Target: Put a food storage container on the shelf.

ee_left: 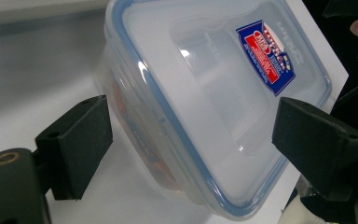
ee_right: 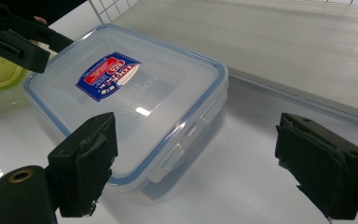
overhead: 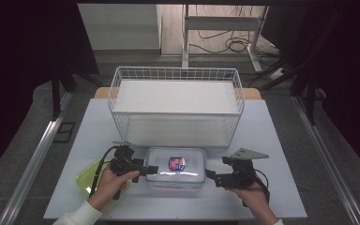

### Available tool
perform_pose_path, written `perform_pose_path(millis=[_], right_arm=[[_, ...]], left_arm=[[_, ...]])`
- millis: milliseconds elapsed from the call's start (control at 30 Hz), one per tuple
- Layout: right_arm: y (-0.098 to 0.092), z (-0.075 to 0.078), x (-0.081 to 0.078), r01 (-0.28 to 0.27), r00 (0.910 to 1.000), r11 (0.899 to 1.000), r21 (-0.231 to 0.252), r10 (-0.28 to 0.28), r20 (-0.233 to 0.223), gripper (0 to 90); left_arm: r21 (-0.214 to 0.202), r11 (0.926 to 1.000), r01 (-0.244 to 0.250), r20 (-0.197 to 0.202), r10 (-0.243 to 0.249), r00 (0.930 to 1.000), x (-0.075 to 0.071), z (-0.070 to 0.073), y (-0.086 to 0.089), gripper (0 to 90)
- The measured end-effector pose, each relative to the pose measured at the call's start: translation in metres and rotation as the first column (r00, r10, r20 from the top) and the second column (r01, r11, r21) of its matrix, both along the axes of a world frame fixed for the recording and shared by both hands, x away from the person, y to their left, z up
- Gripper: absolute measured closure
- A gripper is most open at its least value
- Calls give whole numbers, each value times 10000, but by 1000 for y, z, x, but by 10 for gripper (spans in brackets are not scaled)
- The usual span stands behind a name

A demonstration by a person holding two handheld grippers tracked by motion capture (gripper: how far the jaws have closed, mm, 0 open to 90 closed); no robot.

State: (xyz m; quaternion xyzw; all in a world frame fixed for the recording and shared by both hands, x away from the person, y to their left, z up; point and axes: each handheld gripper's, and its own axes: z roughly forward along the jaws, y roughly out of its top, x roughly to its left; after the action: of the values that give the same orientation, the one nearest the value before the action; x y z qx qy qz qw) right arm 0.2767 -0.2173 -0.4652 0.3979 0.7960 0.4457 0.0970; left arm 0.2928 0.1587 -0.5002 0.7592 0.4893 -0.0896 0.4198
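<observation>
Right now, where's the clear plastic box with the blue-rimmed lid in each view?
High view: the plastic box sits bottom centre, in front of the wire basket.
Left gripper view: it runs from top centre to lower right.
Right gripper view: it lies centre-left.
Shared landmark: the red and blue label on its lid.

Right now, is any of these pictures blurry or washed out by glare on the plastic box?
High view: sharp, dim at the edges, a bright glare streak on the box lid. Left gripper view: the near black jaws and table look soft, with a small highlight on the lid. Right gripper view: mostly clear, one small glint.
</observation>
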Motion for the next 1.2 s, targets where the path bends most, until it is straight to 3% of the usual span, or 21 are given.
perform_pose_path(millis=[200,600,667,700,800,833,867,900,933,967,1067,1200], right_arm=[[5,-7,3,-122,9997,9999,-67,120,-234,131],[22,-23,20,-419,9898,9990,169,438,-1354,131],[24,-26,23,-465,9854,9983,361,518,-1625,131],[24,-29,27,-469,9777,9968,652,592,-2015,131],[25,-31,30,-487,9702,9948,897,685,-2323,133],[25,-32,31,-538,9659,9933,1027,779,-2469,138],[28,-35,33,-600,9556,9901,1272,938,-2793,130],[28,-35,33,-600,9556,9901,1272,938,-2793,130],[30,-38,34,-603,9461,9872,1475,1036,-3070,128],[30,-38,35,-570,9427,9863,1546,1042,-3170,129],[29,-38,35,-600,9428,9864,1529,1063,-3159,142],[23,-39,38,-424,9352,9799,1947,1075,-3373,204]], left_arm=[[55,9998,211,-183,-210,9996,0,-4,-5,130],[-130,9991,413,-529,-419,9977,3,-10,-9,127],[-179,9990,413,-566,-423,9975,3,-10,-8,130],[-193,9989,418,-566,-428,9975,3,-10,-8,130],[-191,9989,438,-509,-447,9977,3,-10,-8,131],[-185,9988,446,-492,-455,9978,3,-10,-8,132],[-180,9988,446,-469,-454,9979,3,-10,-8,135],[-154,9989,437,-429,-444,9981,2,-10,-8,135],[-122,9989,447,-404,-451,9982,2,-9,-8,143],[-148,9990,426,-368,-431,9984,1,-10,-7,144],[-172,9989,441,-334,-446,9984,1,-10,-7,146],[-245,9987,450,-285,-457,9985,1,-10,-6,155]])
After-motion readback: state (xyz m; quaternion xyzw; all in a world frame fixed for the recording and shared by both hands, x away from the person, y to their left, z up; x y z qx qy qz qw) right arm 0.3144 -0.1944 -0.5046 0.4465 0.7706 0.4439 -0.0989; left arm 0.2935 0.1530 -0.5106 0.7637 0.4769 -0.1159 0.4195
